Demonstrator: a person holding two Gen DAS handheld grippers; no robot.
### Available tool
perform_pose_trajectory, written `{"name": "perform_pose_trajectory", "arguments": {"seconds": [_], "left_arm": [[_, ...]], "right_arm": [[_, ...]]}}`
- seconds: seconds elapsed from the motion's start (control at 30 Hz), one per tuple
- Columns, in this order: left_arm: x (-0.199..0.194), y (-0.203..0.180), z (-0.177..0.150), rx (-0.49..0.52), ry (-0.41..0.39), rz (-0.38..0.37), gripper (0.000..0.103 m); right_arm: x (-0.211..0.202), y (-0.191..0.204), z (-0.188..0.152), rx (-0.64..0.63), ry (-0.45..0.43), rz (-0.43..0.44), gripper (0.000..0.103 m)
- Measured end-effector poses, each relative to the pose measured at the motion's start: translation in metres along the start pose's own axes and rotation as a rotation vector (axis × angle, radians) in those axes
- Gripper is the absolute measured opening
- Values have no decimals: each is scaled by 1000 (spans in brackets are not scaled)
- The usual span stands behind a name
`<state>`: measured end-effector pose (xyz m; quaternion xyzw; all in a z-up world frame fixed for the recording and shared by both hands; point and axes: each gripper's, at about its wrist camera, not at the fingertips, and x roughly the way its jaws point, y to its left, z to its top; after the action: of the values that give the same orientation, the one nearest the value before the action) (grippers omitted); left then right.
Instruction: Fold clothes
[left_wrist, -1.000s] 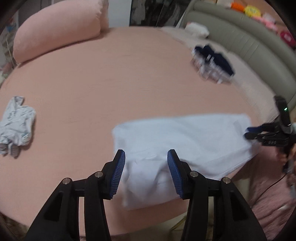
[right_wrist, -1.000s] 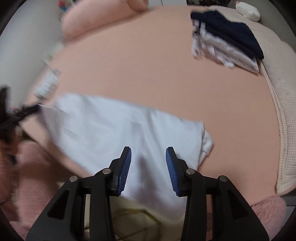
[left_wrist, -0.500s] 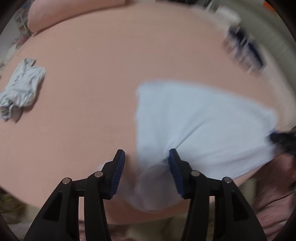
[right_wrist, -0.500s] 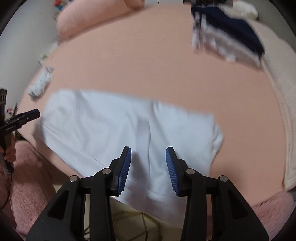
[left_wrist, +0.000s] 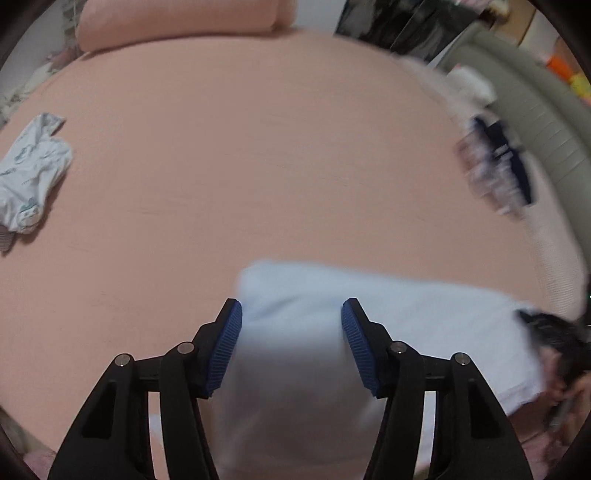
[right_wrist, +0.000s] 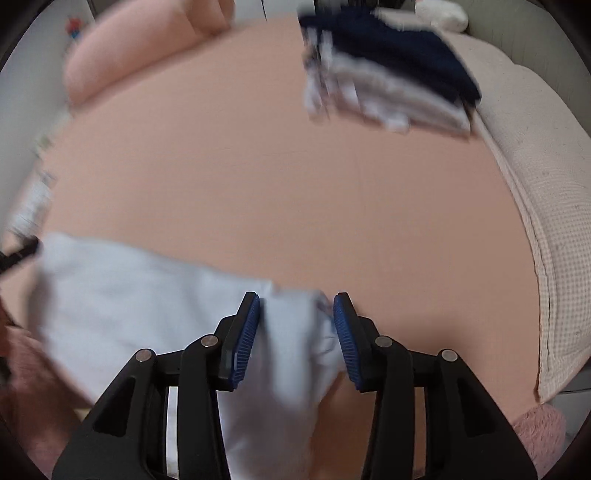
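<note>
1. Left wrist view: the left tool (left_wrist: 291, 314) has its blue-padded jaws spread wide, with nothing gripped between them. Its fingers (left_wrist: 225, 343) frame the left end of a pale blue garment (left_wrist: 406, 332).
2. The garment lies spread at the near edge of a bed (left_wrist: 240, 166) covered in a peach sheet, its near part hanging over the edge. It is blurred, so its kind cannot be told.
3. At the garment's right end the right tool (left_wrist: 550, 325) shows as a dark blurred shape; from here I cannot tell how far open it is.
4. A crumpled white printed cloth (left_wrist: 29, 177) lies far left on the bed, well apart from the garment. A blurred stack of dark and light clothes (left_wrist: 495, 166) sits far right, and a pink pillow (left_wrist: 177, 18) lies at the far end.
5. Right wrist view: the right tool (right_wrist: 297, 314) is also wide open and holds nothing; the garment's (right_wrist: 129, 288) right end lies between its blue pads (right_wrist: 245, 332).
6. The garment stretches leftward to the bed's near left edge, where the left tool's (right_wrist: 20, 253) dark tip shows.
7. The stack of clothes (right_wrist: 388, 74), navy on top, rests far right beside a cream textured blanket (right_wrist: 535, 184).
</note>
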<state>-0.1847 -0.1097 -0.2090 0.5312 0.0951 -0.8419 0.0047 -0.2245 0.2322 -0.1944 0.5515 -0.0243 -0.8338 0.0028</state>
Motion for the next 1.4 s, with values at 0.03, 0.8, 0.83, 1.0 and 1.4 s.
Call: {"name": "perform_pose_trajectory", "arguments": {"seconds": [0.03, 0.8, 0.83, 1.0, 1.4], "left_arm": [[2, 14, -4, -30, 11, 18, 59], [-72, -16, -86, -75, -145, -105, 56], [-72, -15, -86, -79, -151, -114, 56], [-71, -12, -81, -96, -180, -157, 56], [-68, -27, -71, -83, -194, -260, 55]], "right_arm": [[0, -8, -5, 20, -9, 9, 41], [-41, -13, -72, 252, 35, 281, 64], [-36, -10, -74, 238, 43, 257, 63], [-40, -11, -76, 244, 16, 185, 63], [-38, 26, -54, 140, 28, 286, 22]]}}
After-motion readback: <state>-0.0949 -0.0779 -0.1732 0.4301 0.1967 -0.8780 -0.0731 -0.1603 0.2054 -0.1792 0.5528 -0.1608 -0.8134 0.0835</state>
